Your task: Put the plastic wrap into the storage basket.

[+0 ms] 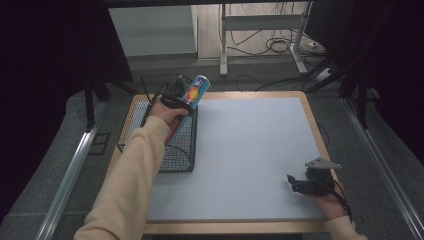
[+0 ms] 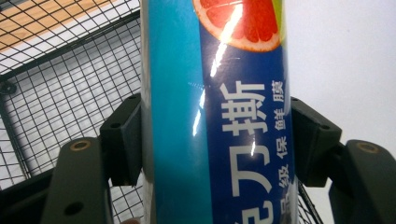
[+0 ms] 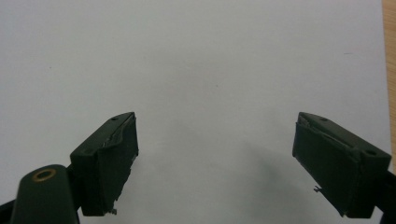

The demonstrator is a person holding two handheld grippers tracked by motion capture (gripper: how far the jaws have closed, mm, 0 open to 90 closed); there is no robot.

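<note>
Closest to the lens on my left gripper view is the blue box, a long shiny carton with a grapefruit slice printed near the top, a teal stripe down one side and white Chinese lettering on dark blue. Both black pads press flat against its sides, so the left gripper is clamped right on it, no gap on either side.

From the high view, I've got that box held up over the far end of the wire basket, tilted so its top end leans away from me and toward the right. It's off the table, not touching the mesh as far as I can tell. Something red and white lies inside the basket under my forearm, but the sleeve hides too much of it to say what it is. Basket sits along the left edge of the table, partly on the grey mat.

My right gripper sits near the mat's right front corner, well apart from the basket and the box. On the right gripper view its jaws stand wide apart with nothing between them, just bare grey mat ahead and a strip of the wooden table edge at the right side.
</note>
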